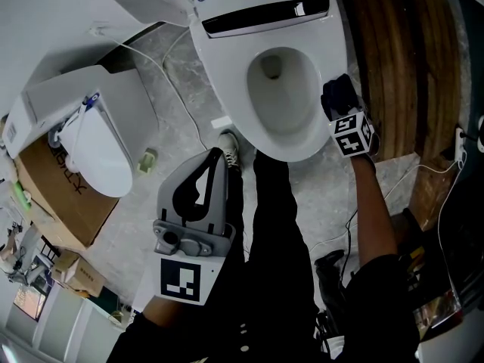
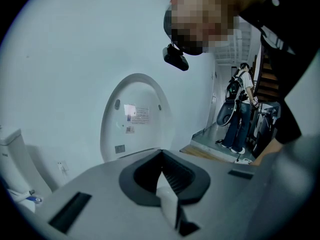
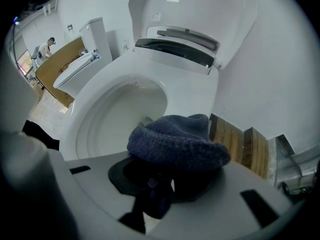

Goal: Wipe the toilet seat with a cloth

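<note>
The white toilet seat (image 1: 227,74) lies down around the bowl (image 1: 281,89), with the lid (image 3: 200,14) raised behind it. A dark blue cloth (image 1: 338,95) rests on the seat's right rim, bunched over the tips of my right gripper (image 1: 342,108), which is shut on it. In the right gripper view the cloth (image 3: 175,141) hides the jaw tips of the right gripper (image 3: 162,176), and the seat (image 3: 190,91) lies just beyond. My left gripper (image 1: 217,154) hangs back by the person's legs, shut and holding nothing. In its own view the left gripper (image 2: 161,168) points at the raised lid (image 2: 132,116).
A second toilet (image 1: 94,138) sits on a cardboard box (image 1: 53,191) at the left. A wooden platform (image 1: 401,59) borders the toilet's right side. Cables (image 1: 178,74) run over the marble floor. The person's white shoe (image 1: 229,148) stands at the bowl's front. Another person (image 2: 240,109) stands far off.
</note>
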Demonstrator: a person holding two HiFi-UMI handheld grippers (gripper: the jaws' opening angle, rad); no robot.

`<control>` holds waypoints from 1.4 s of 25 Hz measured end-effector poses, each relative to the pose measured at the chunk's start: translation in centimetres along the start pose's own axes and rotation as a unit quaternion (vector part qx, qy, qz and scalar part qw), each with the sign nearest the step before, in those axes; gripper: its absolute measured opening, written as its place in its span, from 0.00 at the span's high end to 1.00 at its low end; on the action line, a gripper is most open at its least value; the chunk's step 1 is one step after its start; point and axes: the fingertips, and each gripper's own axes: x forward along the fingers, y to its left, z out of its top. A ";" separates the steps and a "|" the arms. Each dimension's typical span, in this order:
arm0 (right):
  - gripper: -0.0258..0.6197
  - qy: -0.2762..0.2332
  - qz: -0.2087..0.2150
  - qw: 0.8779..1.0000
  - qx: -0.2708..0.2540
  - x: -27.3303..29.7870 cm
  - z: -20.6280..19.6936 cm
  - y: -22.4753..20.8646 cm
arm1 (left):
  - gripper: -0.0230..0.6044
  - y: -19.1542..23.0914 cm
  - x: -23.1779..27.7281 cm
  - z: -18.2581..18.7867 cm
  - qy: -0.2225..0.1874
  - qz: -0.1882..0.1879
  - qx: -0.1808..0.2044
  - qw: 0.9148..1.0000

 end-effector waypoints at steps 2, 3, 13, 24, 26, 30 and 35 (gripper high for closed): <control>0.81 0.002 0.001 1.000 0.006 -0.2 -0.5 0.4 | 0.95 0.0 0.0 0.1 -0.001 0.000 0.001 1.000; 0.81 0.003 0.002 1.000 0.008 -0.3 -0.7 0.5 | 0.95 0.1 0.0 0.2 -0.002 0.000 0.001 1.000; 0.81 0.010 0.010 0.999 0.030 -1.2 -3.2 2.8 | 0.95 0.4 -0.2 0.3 -0.003 0.000 0.000 1.000; 0.81 0.025 0.026 0.998 0.045 -2.3 -6.6 7.3 | 0.95 0.7 -0.3 0.1 -0.001 0.001 -0.002 1.000; 0.81 0.027 0.030 0.998 0.044 -2.5 -7.2 8.3 | 0.95 0.7 -0.3 0.1 -0.002 0.001 -0.003 1.000; 0.81 0.031 0.035 0.998 0.041 -2.8 -8.2 9.9 | 0.95 0.7 -0.2 0.0 0.000 -0.001 -0.004 1.000; 0.81 0.028 0.041 0.998 0.042 -3.2 -9.0 11.9 | 0.95 0.8 -0.2 -0.2 0.003 -0.001 -0.008 1.000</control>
